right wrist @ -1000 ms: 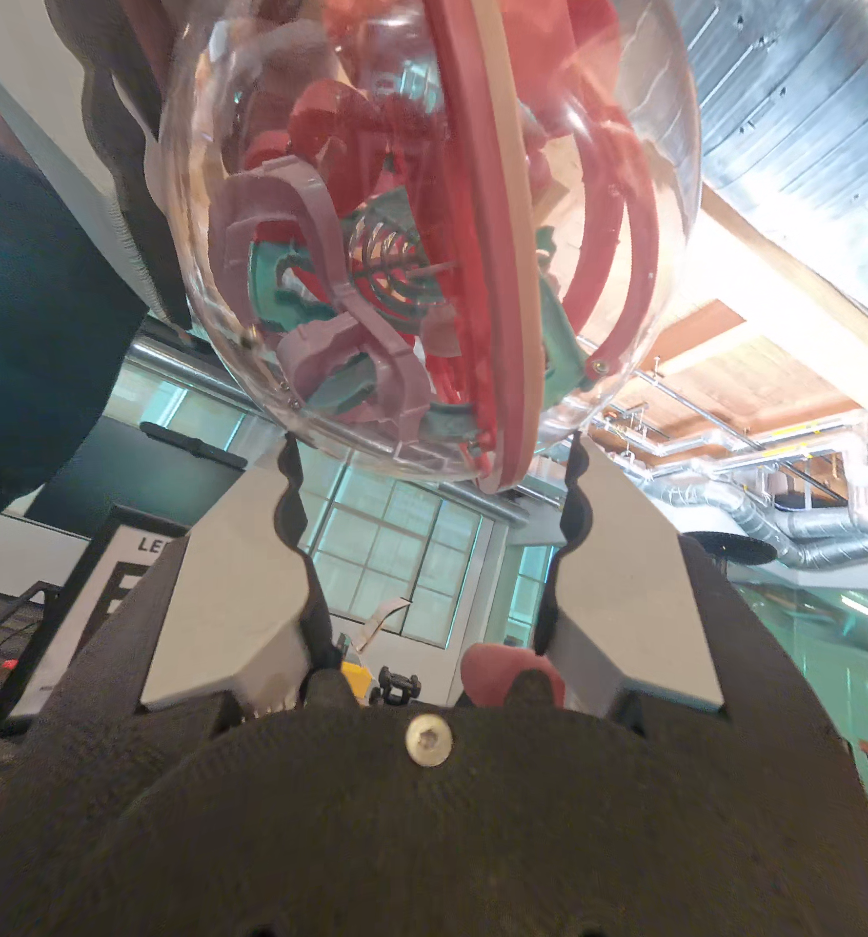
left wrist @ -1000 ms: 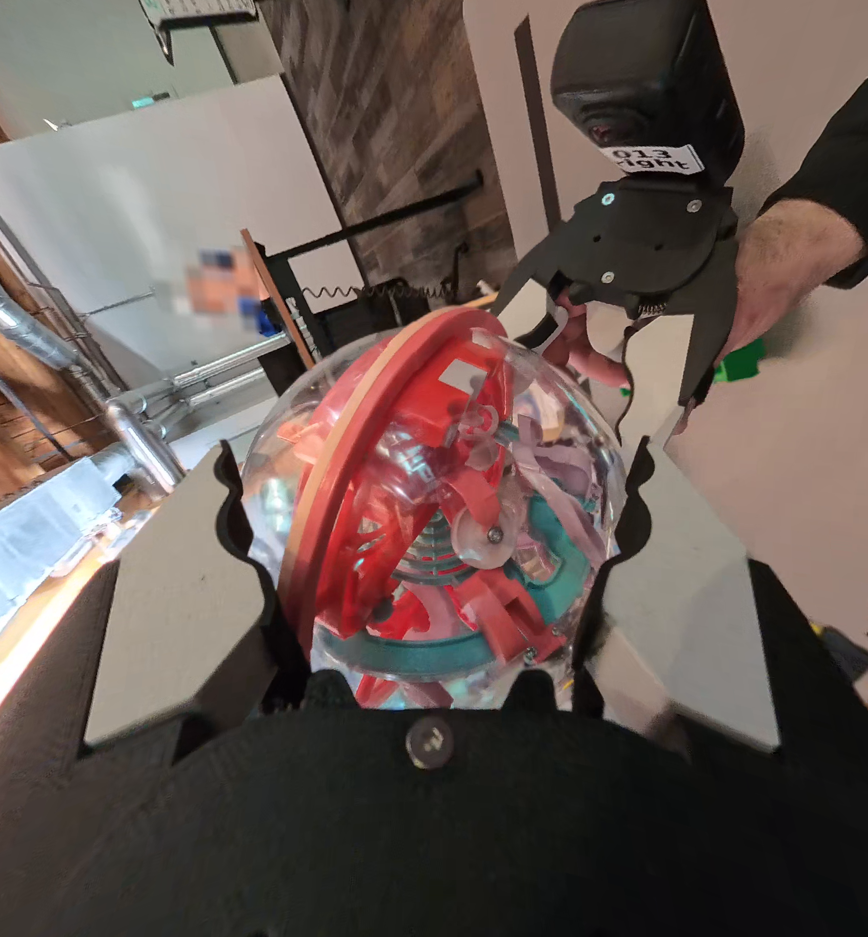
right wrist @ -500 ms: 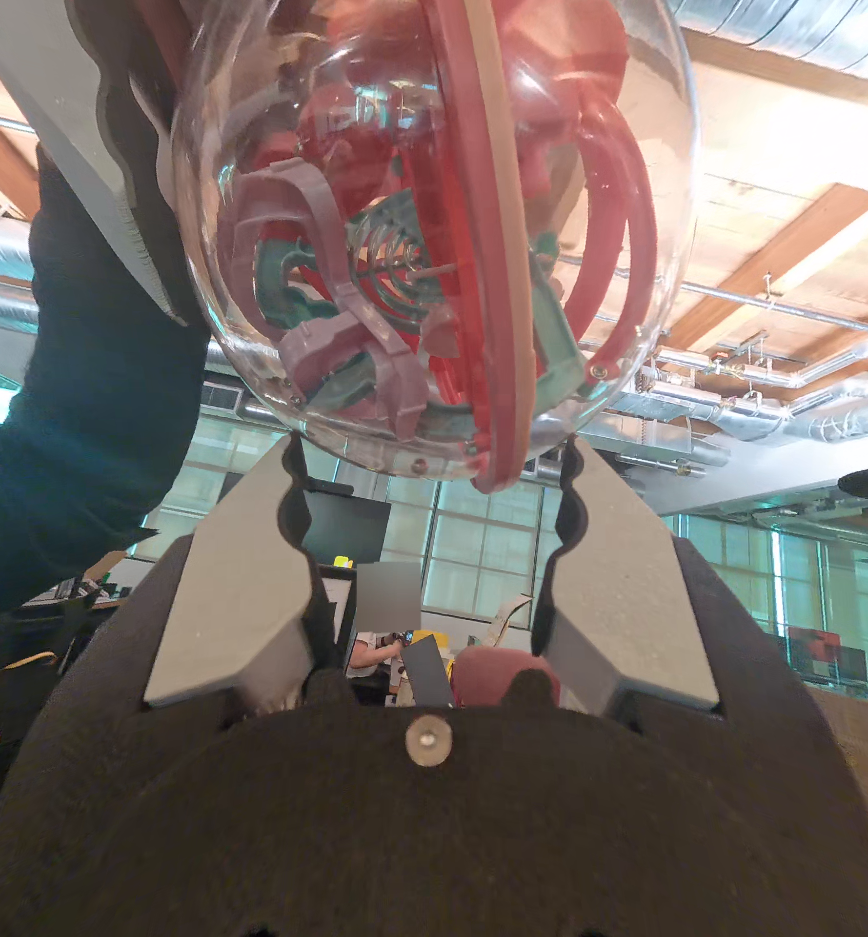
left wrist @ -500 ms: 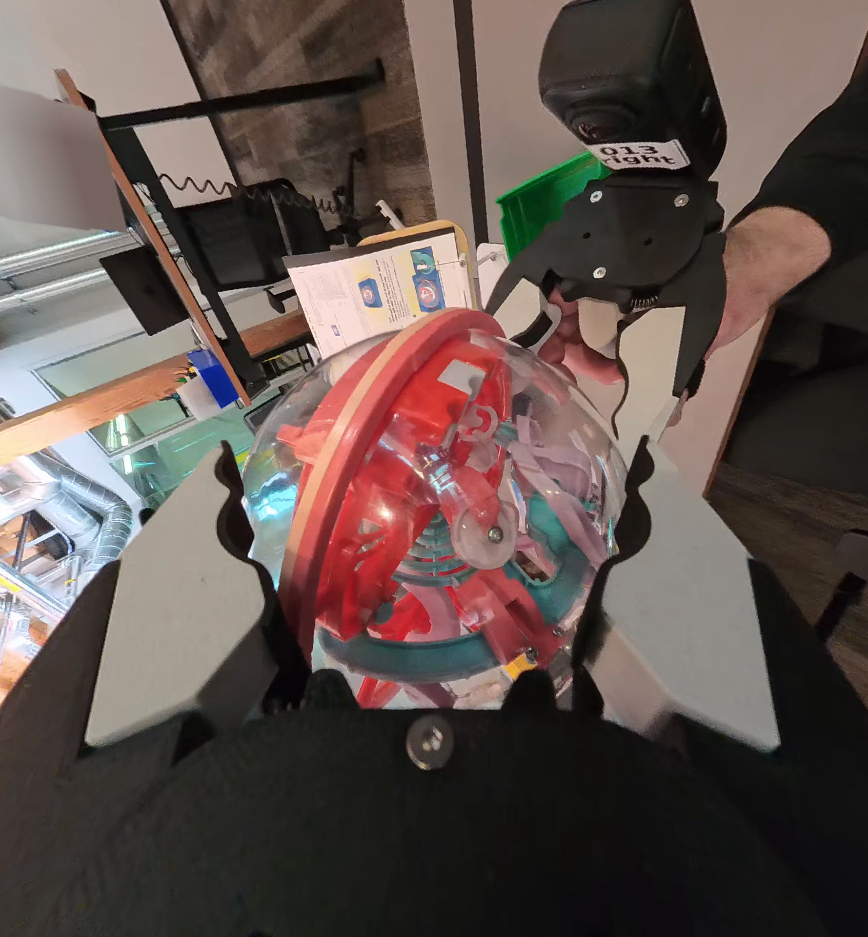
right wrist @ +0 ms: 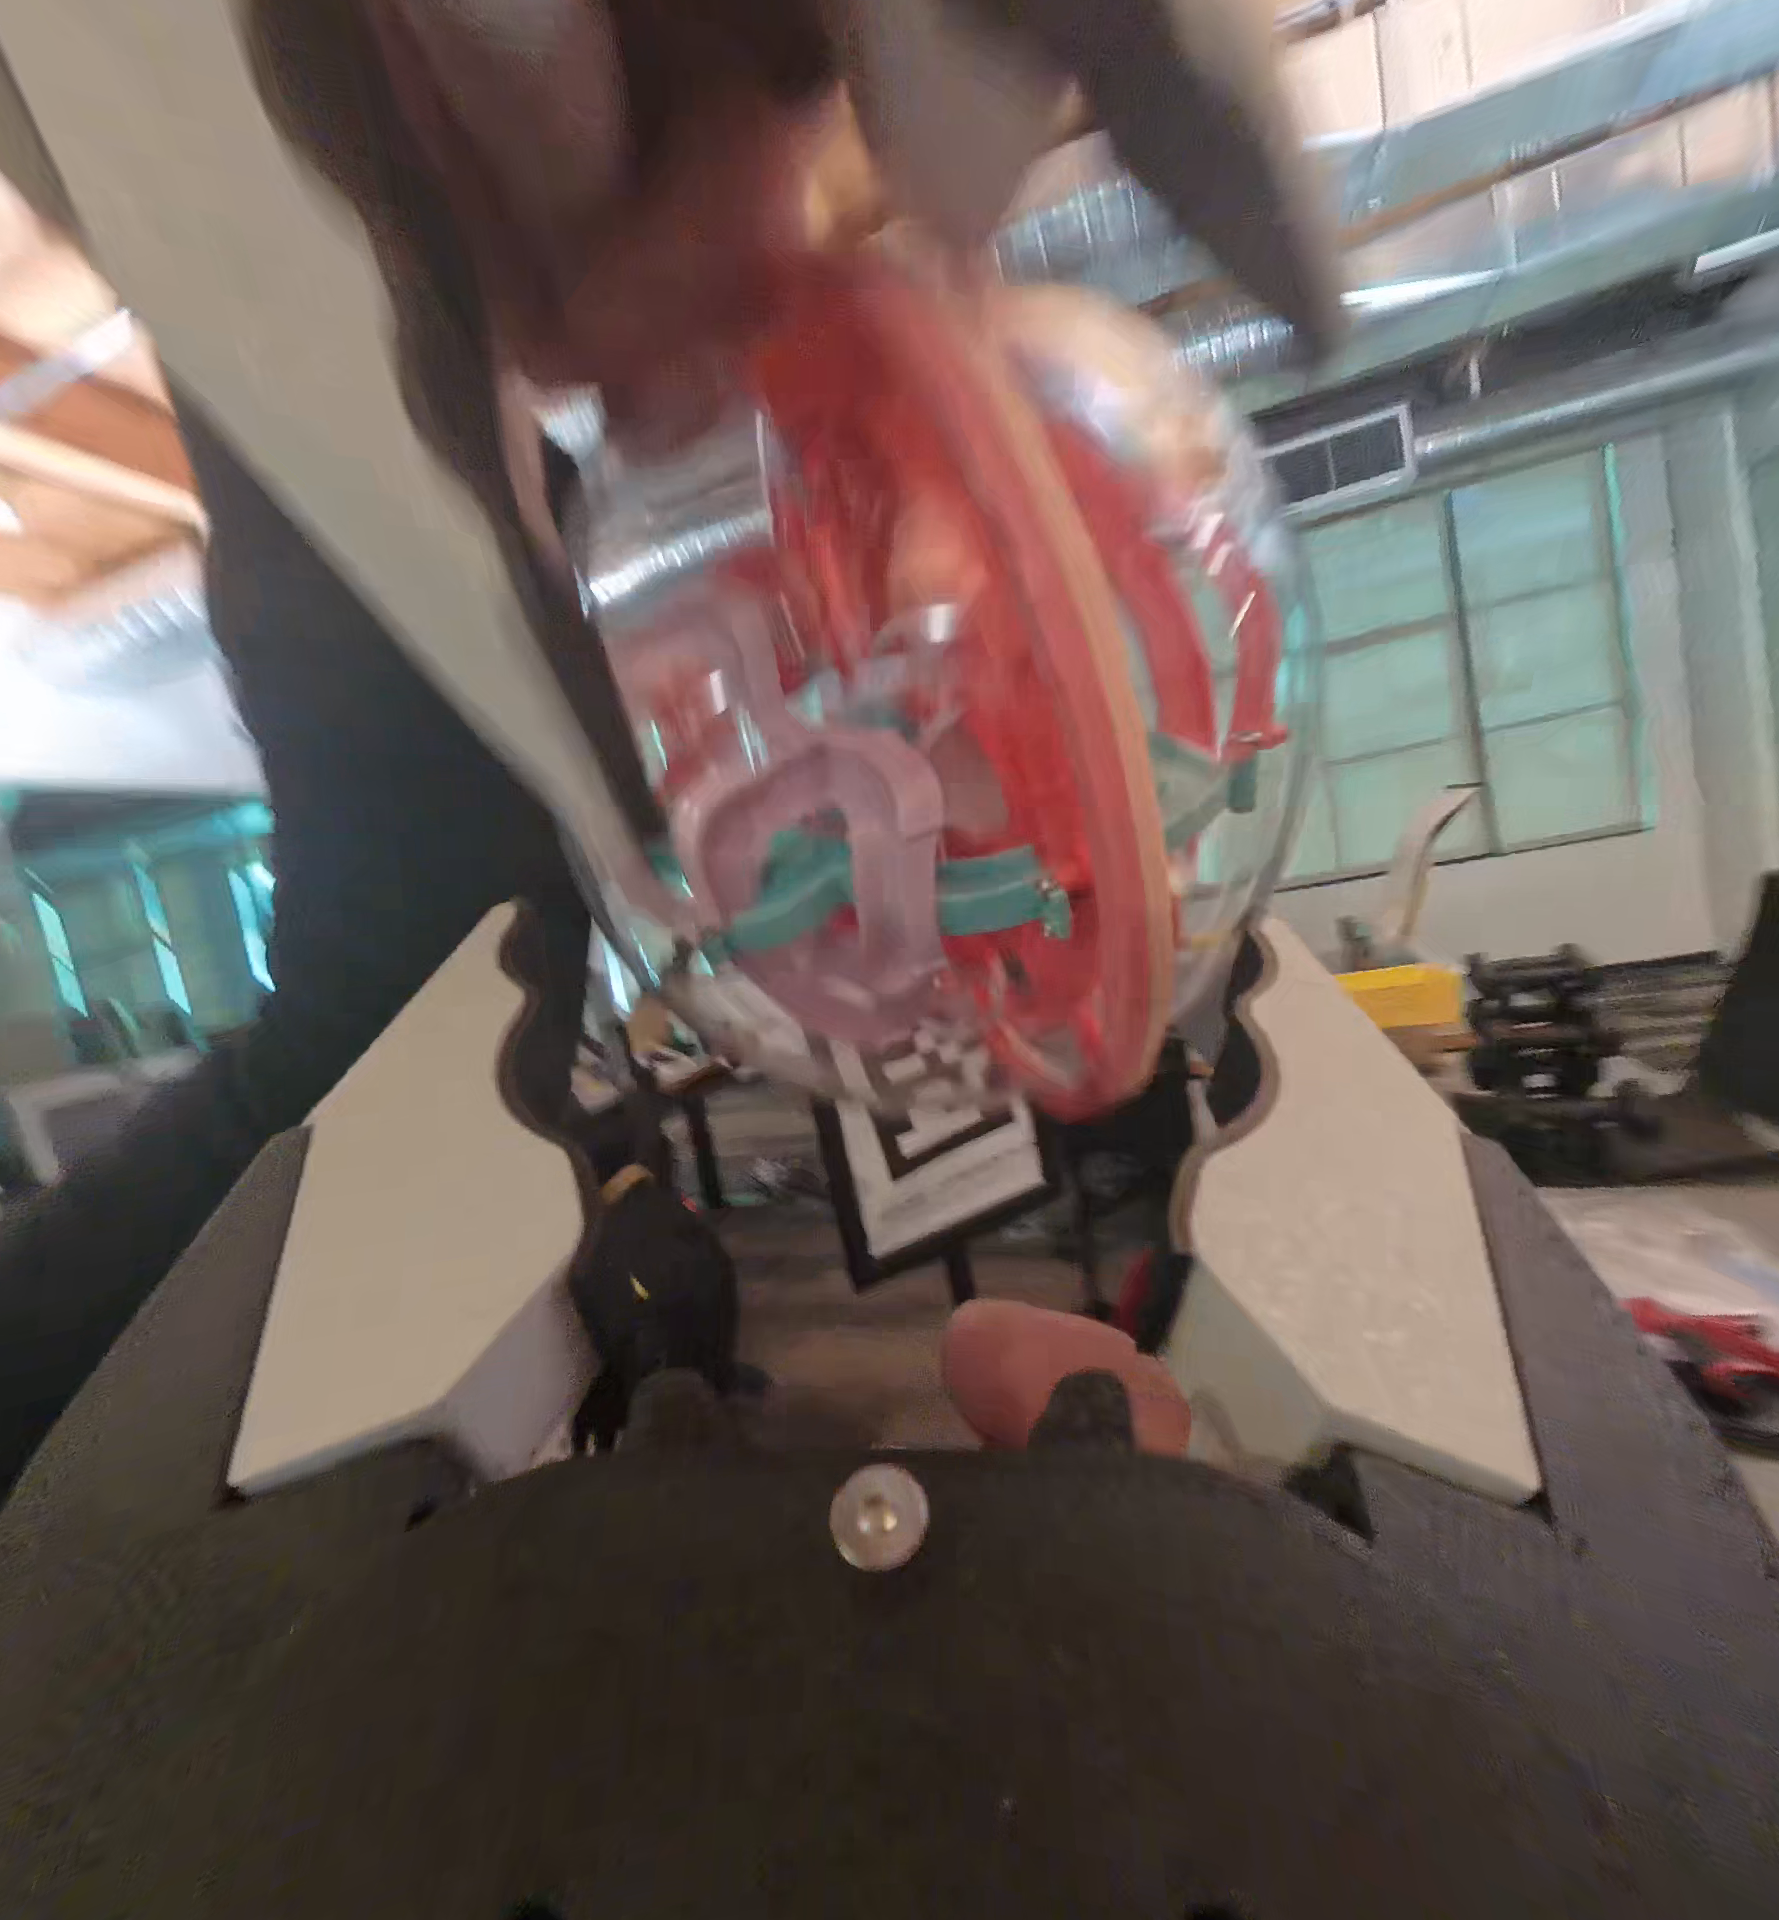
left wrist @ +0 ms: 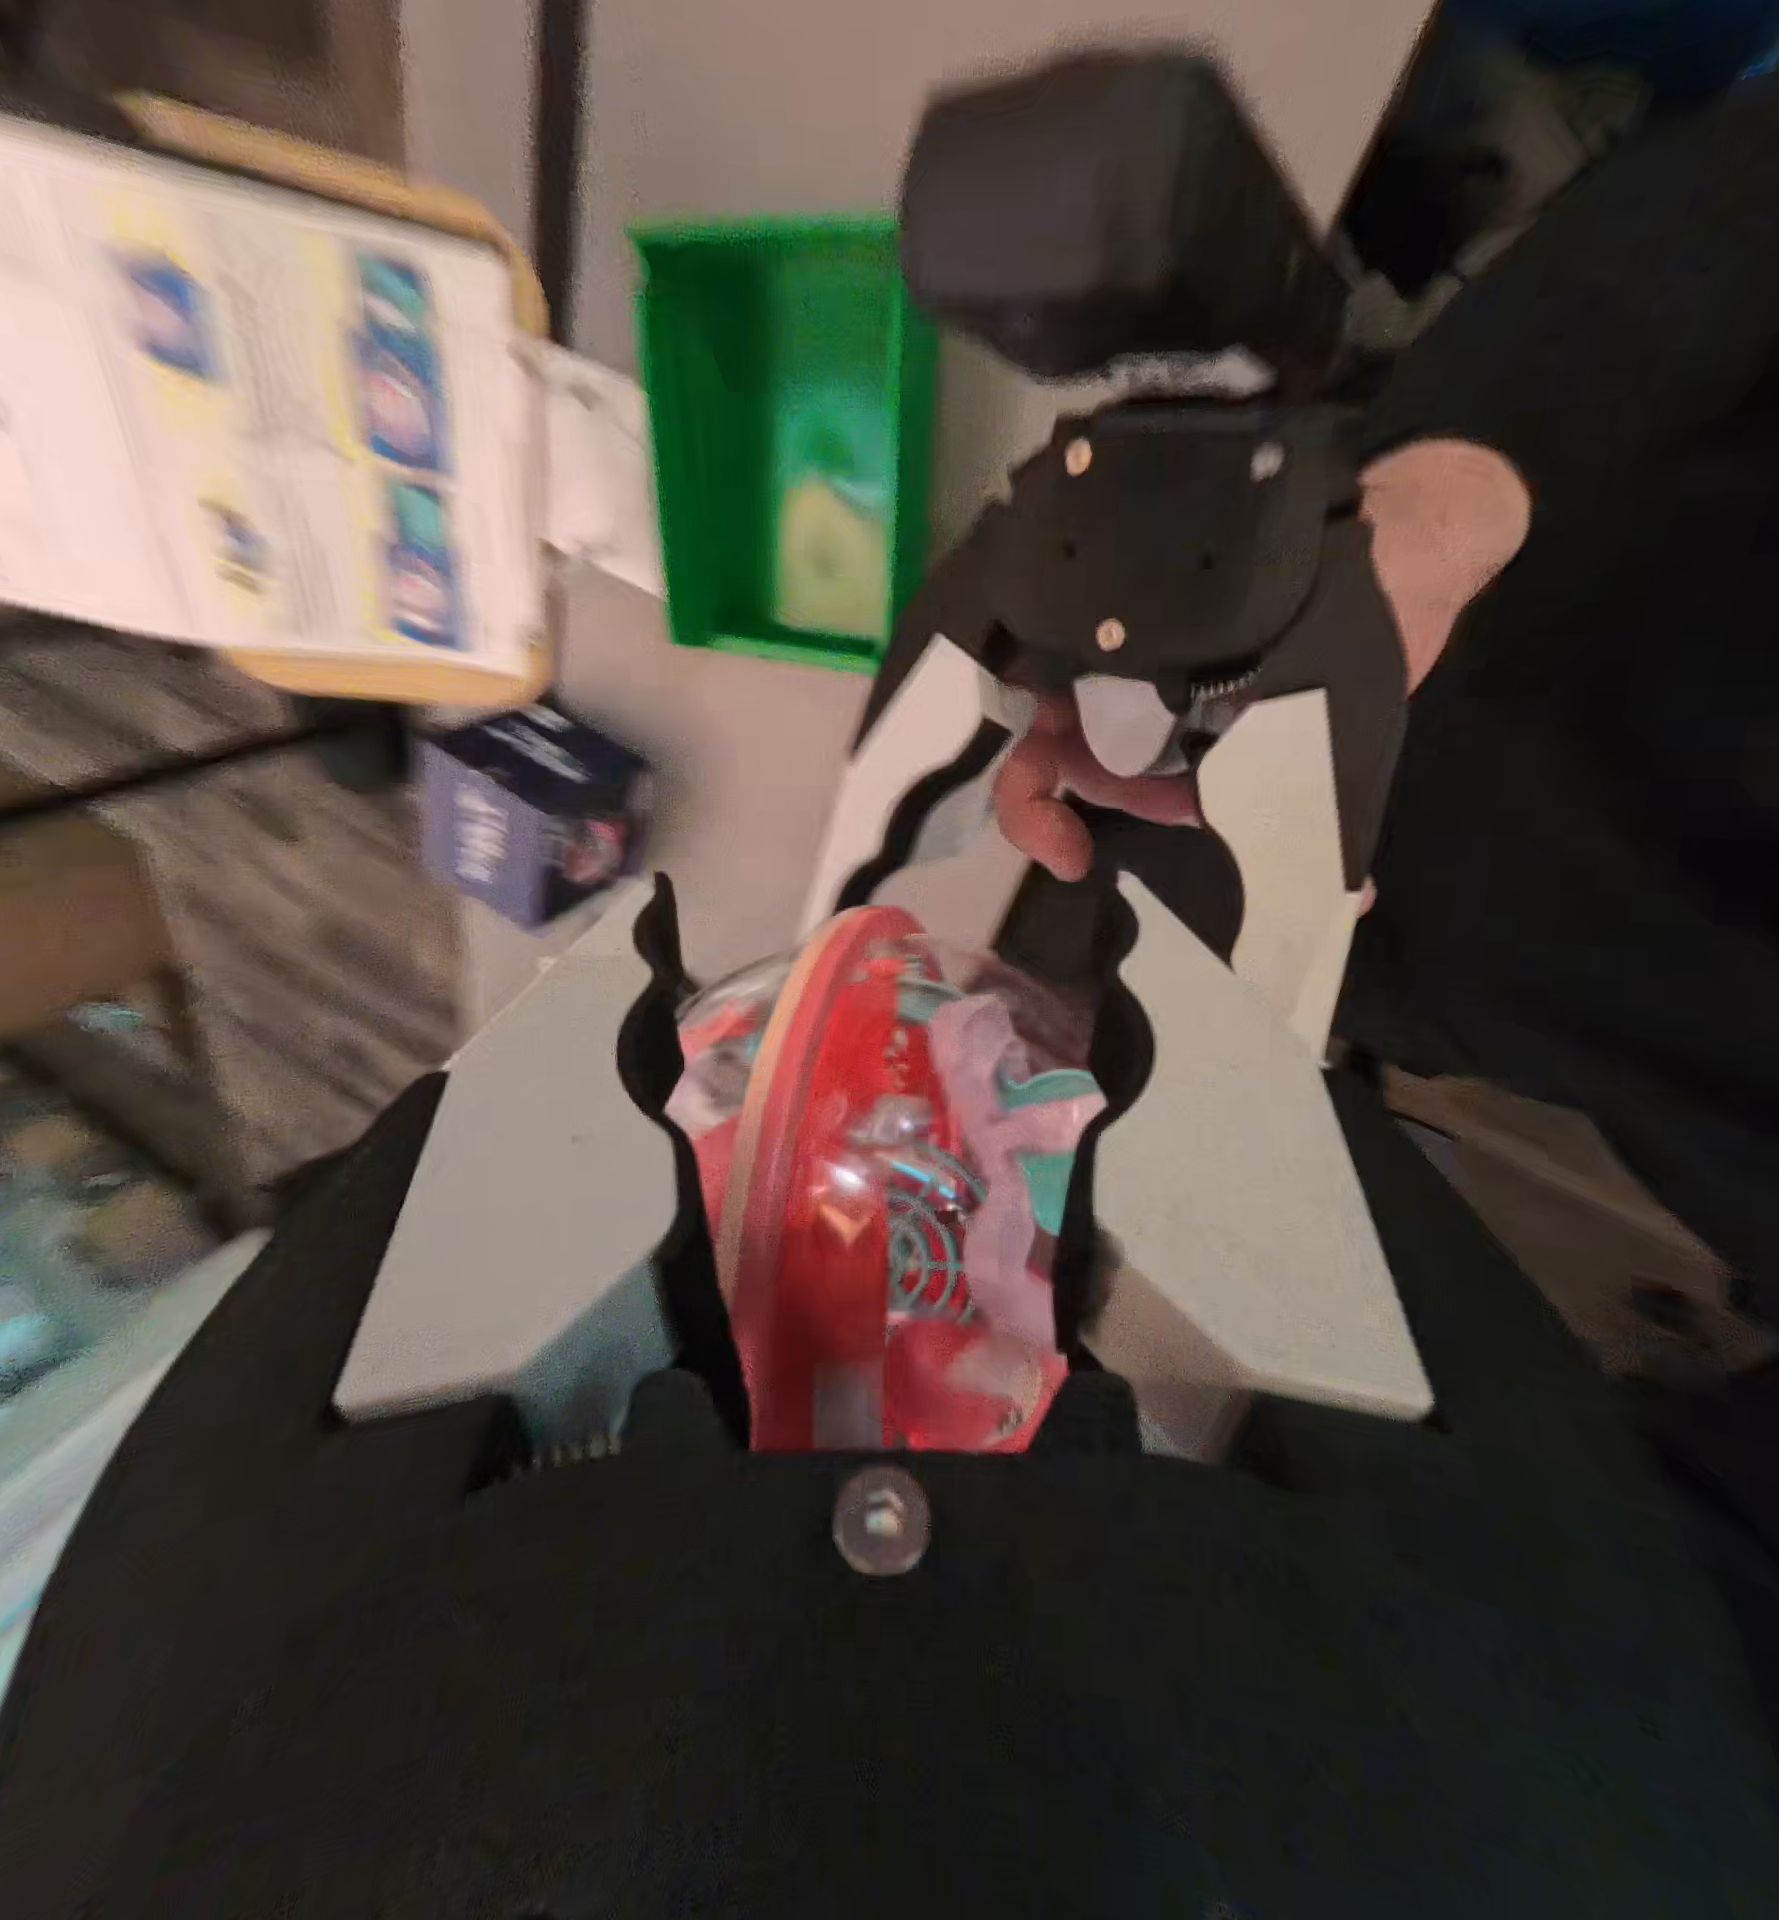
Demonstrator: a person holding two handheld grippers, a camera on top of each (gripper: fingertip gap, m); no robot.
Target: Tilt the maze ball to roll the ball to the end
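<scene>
A white counter (left wrist: pixel 604 644) carries a green bin (left wrist: pixel 760 436) at its far side and a dark blue box (left wrist: pixel 526 810) at its left edge.

You can't make out any writing here: the printed sheet (left wrist: pixel 210 416), the blue box (left wrist: pixel 526 816) and the black-and-white sign (right wrist: pixel 942 1153) are all blurred.
</scene>
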